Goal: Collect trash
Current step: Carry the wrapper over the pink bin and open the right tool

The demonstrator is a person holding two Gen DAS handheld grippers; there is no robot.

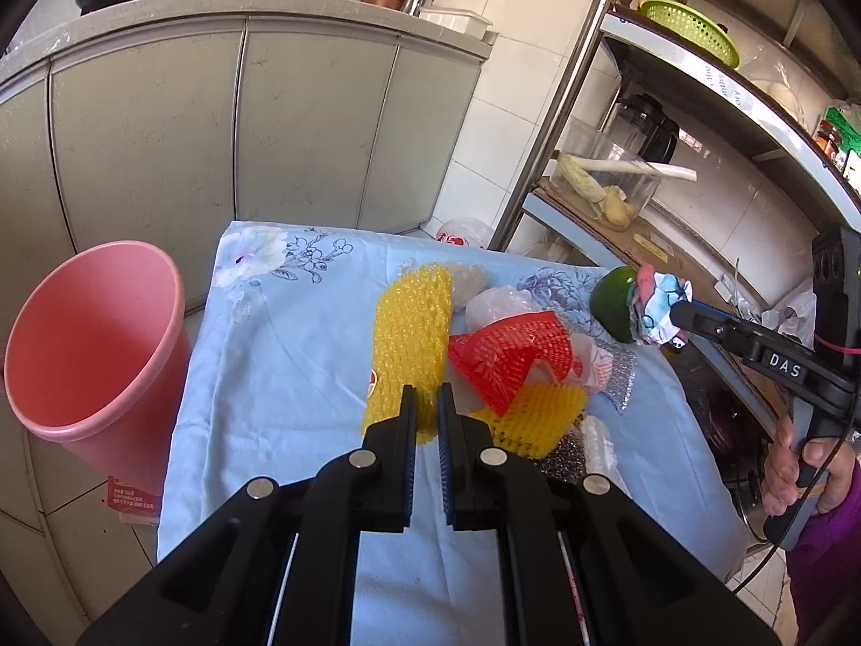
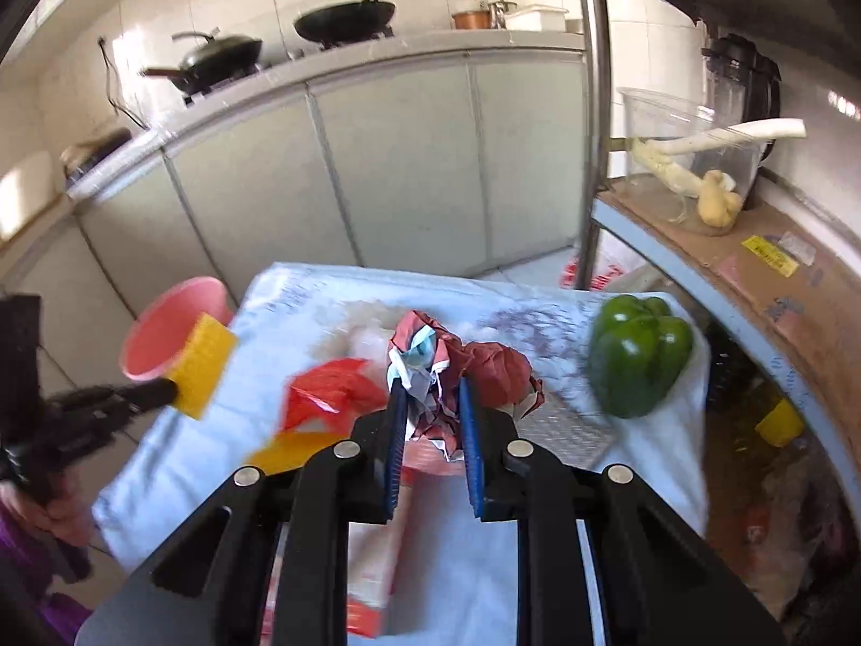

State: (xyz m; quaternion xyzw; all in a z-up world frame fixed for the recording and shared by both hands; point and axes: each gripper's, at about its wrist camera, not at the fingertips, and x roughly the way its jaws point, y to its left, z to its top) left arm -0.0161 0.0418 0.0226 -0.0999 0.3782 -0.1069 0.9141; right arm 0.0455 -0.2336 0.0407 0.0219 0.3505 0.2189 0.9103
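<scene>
My left gripper (image 1: 428, 395) is shut on a yellow foam net (image 1: 411, 339) and holds it above the blue floral cloth (image 1: 280, 377); the right wrist view shows the same net (image 2: 202, 371) held in front of the pink bin (image 2: 161, 331). My right gripper (image 2: 430, 393) is shut on a crumpled paper wrapper (image 2: 430, 371), lifted off the table; it also shows in the left wrist view (image 1: 659, 309). The pink bin (image 1: 91, 344) stands on the floor left of the table. A red foam net (image 1: 508, 355), another yellow net (image 1: 538, 420) and clear plastic (image 1: 498, 307) lie on the cloth.
A green bell pepper (image 2: 637, 355) sits at the table's right edge. A metal shelf rack (image 1: 570, 91) with a clear container (image 1: 608, 172) stands to the right. Grey kitchen cabinets (image 1: 215, 124) run behind the table. A silver foil packet (image 1: 619, 377) lies on the cloth.
</scene>
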